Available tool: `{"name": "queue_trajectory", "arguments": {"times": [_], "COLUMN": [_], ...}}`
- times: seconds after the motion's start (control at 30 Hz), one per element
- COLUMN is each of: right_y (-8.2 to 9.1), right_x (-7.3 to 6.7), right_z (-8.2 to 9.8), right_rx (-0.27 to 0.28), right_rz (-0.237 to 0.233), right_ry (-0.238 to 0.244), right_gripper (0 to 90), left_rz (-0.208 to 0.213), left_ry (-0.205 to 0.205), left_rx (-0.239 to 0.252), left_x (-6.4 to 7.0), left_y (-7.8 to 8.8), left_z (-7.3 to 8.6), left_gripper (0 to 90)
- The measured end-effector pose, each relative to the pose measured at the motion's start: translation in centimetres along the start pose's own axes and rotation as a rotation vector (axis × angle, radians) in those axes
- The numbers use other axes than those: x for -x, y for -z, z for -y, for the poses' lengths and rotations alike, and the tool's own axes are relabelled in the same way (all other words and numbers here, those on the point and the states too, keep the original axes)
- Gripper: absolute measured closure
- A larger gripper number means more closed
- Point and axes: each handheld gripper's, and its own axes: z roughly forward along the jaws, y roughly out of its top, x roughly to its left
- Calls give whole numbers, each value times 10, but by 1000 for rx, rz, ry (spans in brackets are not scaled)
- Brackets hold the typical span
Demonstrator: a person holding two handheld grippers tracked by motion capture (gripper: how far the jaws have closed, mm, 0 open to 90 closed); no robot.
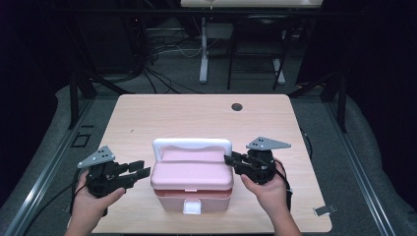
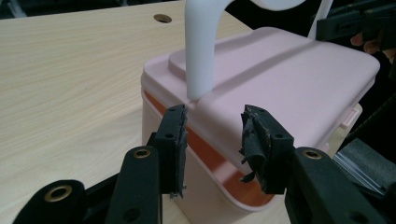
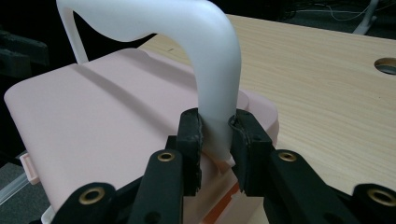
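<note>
A pink lidded box (image 1: 192, 179) with an upright white handle (image 1: 192, 144) stands near the table's front edge. My right gripper (image 1: 227, 161) is at its right side. In the right gripper view, that gripper (image 3: 215, 133) is shut on the foot of the handle (image 3: 210, 56), above the lid (image 3: 93, 121). My left gripper (image 1: 142, 168) hovers just left of the box. In the left gripper view, its jaws (image 2: 212, 135) stand open with nothing between them, facing the box corner (image 2: 289, 79) and the handle's other leg (image 2: 201, 51). A white latch (image 1: 192, 207) sits on the front wall.
The wooden table (image 1: 162, 113) has a round cable hole (image 1: 237, 106) at the back right. A small metal clip (image 1: 324, 210) lies near the front right corner. Desk legs and cables (image 1: 204, 54) are on the floor beyond the table.
</note>
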Motion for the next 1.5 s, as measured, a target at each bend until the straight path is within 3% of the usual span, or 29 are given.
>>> {"name": "queue_trajectory", "arguments": {"times": [0.37, 0.63, 1.17, 1.5], "right_y": [0, 0, -1, 5], "right_x": [0, -1, 3, 5], "right_z": [0, 1, 2, 2], "right_rx": [1, 0, -4, 29], "right_rz": [2, 3, -5, -9], "right_ry": [1, 1, -8, -26], "right_gripper": [739, 739, 732, 697], "left_rz": [-9, 6, 10, 12], "left_ry": [-4, -19, -41, -45], "left_rx": [-36, -60, -63, -41], "left_x": [0, 6, 14, 16], "left_y": [2, -6, -11, -9], "left_z": [26, 34, 34, 27], "left_gripper": [607, 611, 611, 609]}}
